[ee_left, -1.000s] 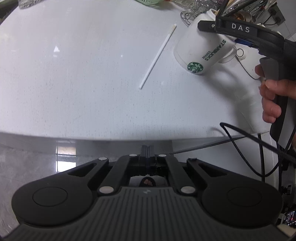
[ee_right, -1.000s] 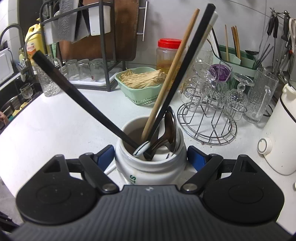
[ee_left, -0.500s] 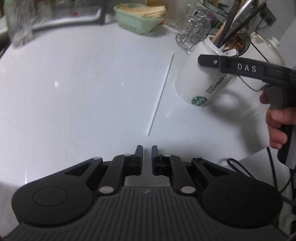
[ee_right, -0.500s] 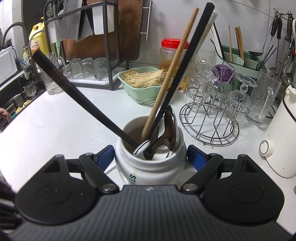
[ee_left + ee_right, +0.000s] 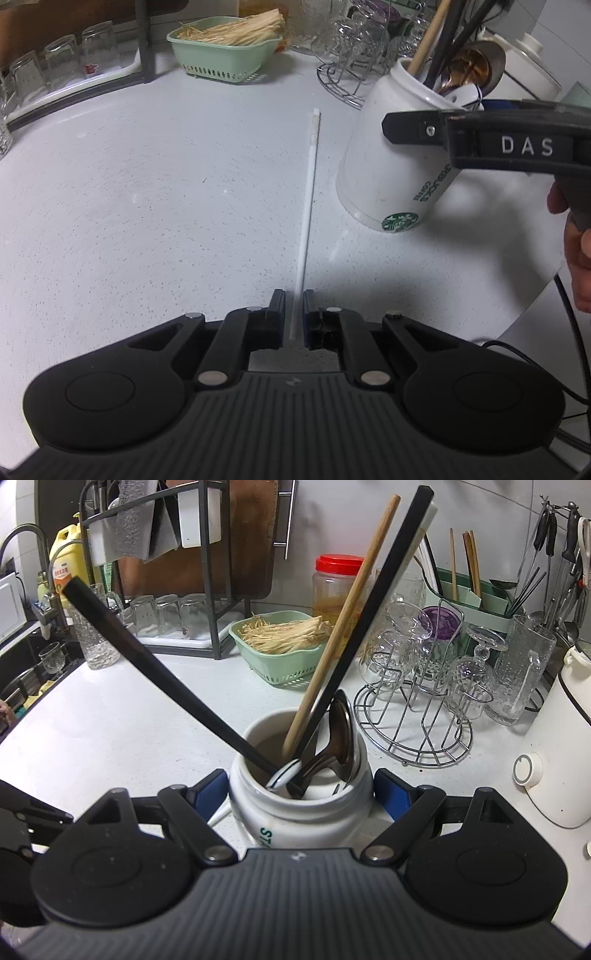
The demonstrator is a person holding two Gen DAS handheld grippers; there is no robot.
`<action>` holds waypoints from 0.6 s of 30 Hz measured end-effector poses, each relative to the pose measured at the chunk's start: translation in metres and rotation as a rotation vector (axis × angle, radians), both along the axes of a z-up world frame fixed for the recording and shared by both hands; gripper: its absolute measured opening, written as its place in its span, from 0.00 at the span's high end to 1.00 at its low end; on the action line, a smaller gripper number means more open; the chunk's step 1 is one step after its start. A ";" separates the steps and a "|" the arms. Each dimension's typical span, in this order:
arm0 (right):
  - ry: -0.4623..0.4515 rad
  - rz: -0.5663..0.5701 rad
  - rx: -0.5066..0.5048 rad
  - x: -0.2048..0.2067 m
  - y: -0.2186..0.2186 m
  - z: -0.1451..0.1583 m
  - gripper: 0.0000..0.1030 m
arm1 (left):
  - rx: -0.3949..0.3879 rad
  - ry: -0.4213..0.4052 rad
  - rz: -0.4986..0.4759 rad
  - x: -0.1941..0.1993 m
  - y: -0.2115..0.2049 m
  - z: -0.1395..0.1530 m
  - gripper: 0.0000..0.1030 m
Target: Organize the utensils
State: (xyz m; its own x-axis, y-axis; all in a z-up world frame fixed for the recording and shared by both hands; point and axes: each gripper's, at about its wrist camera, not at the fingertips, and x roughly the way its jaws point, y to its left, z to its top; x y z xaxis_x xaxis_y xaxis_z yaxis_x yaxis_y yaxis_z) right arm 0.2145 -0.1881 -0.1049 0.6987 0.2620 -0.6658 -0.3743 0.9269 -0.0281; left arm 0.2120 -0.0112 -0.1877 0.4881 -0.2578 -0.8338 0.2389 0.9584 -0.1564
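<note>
A white chopstick (image 5: 308, 206) lies flat on the pale counter (image 5: 147, 203), running away from me. Its near end sits between the fingers of my left gripper (image 5: 293, 295), which stand slightly apart and do not press on it. To its right a white Starbucks mug (image 5: 388, 166) leans tilted. My right gripper (image 5: 480, 140), in a person's hand (image 5: 580, 266), is shut on it. In the right wrist view the blue pads of the right gripper (image 5: 299, 790) clamp the mug (image 5: 295, 812) on both sides. In the mug stand black chopsticks (image 5: 166, 679), a wooden chopstick (image 5: 343, 627) and metal spoons (image 5: 340, 738).
At the back stand a green basket (image 5: 280, 657) of dried strands, a wire rack (image 5: 413, 738) with glasses, a dish rack (image 5: 166, 620) with upturned glasses and a white appliance (image 5: 554, 768). The counter's edge (image 5: 535, 295) and cables (image 5: 569, 314) lie at the right.
My left gripper has moved forward over the counter and rolled. Its jaws went from shut to slightly apart, and the chopstick's near end now lies between them. The right gripper kept still on the mug.
</note>
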 end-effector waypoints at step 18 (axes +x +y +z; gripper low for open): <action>-0.003 -0.017 -0.011 -0.001 0.003 0.000 0.14 | 0.028 0.055 0.005 -0.006 -0.004 0.002 0.97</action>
